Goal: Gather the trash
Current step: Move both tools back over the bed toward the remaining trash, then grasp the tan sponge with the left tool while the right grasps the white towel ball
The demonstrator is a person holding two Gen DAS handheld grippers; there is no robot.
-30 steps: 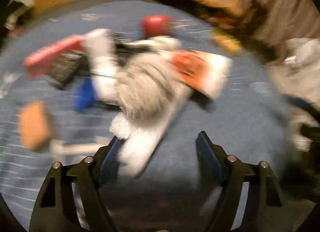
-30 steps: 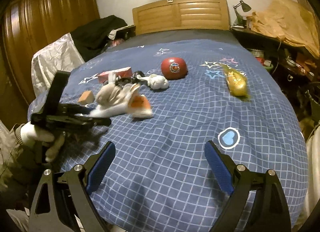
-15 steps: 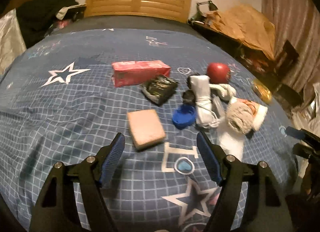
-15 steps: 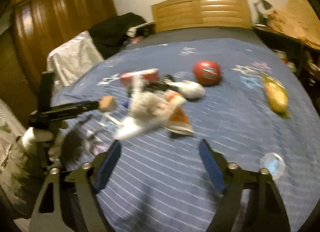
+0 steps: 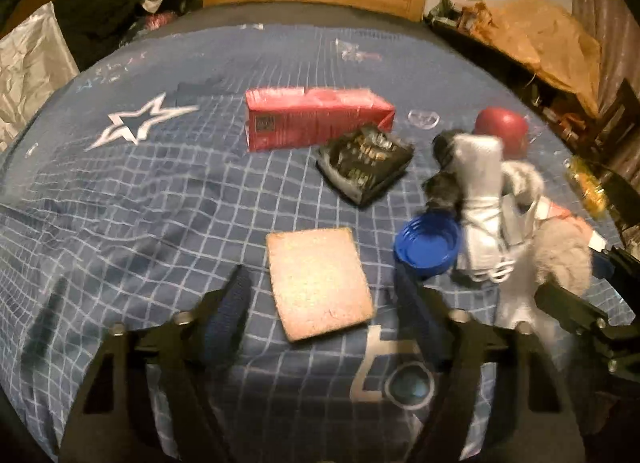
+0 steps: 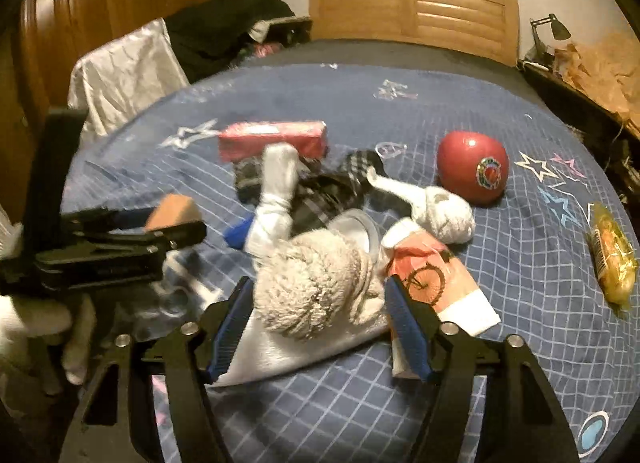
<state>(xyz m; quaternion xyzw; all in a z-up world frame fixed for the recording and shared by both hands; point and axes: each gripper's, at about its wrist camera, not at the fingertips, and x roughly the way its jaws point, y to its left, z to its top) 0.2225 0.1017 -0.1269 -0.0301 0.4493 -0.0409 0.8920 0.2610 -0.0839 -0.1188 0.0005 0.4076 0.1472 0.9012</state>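
A tan sponge [image 5: 318,279] lies flat on the blue checked bed cover [image 5: 120,223]. My left gripper [image 5: 324,313] straddles its near end, jaws closing, with small gaps at both pads. In the right wrist view this gripper [image 6: 120,239] reaches in from the left beside the sponge [image 6: 172,211]. My right gripper [image 6: 318,323] is closing around a fluffy grey-white bundle [image 6: 312,287] atop a white cloth; the pads stand at its sides without clearly pressing. An orange-and-white sock with a bicycle print [image 6: 436,283] lies just right of it.
Around the pile lie a red carton [image 5: 316,119], a black foil wrapper [image 5: 366,165], a blue lid [image 5: 426,243], a white sock [image 5: 480,191], a red ball [image 6: 472,167] and a yellow wrapped snack [image 6: 612,263]. A wooden headboard [image 6: 412,11] stands behind, with dark clothes [image 6: 224,27] at the left.
My left gripper swung away from the pile to the sponge and narrowed around it. My right gripper moved forward and left onto the fluffy bundle, its jaws narrowing.
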